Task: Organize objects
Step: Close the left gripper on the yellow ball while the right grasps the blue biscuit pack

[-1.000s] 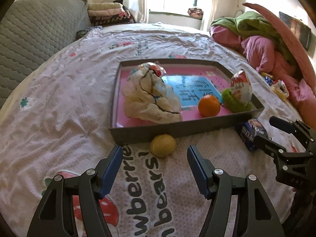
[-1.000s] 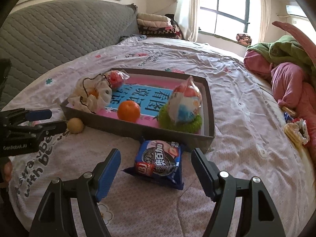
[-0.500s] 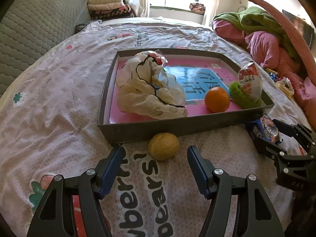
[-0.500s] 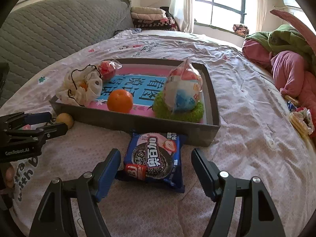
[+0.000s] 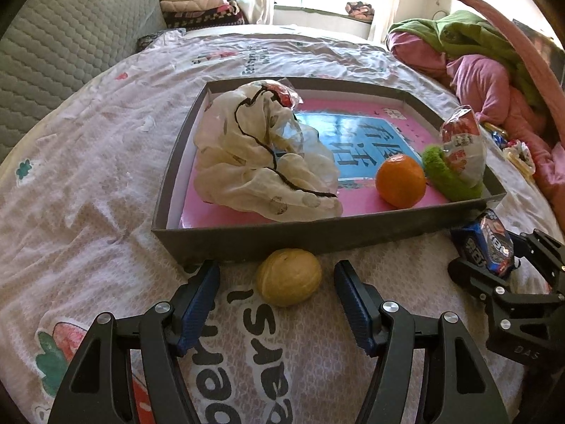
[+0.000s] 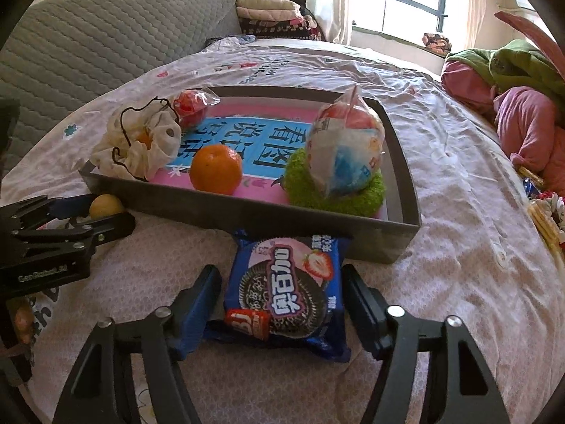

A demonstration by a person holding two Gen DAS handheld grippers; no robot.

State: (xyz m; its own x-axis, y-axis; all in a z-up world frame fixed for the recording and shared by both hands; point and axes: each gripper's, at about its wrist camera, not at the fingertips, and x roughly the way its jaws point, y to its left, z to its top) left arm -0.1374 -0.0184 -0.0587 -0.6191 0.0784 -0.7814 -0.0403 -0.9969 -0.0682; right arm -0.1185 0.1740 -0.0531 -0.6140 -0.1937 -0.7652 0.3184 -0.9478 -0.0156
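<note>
A grey tray with a pink and blue mat lies on the bed. It holds a white drawstring bag, an orange, and a wrapped snack on a green ring. A small yellow fruit lies on the sheet just outside the tray's near wall. My left gripper is open, fingers either side of it, not touching. A blue cookie pack lies before the tray. My right gripper is open around the pack.
A grey padded headboard stands at the left. Pink and green bedding is piled at the right, with small wrapped snacks beside it. Folded blankets are stacked by the window.
Both grippers have moved forward and down. The yellow fruit now sits between the left fingers and the cookie pack between the right fingers. Both stay open.
</note>
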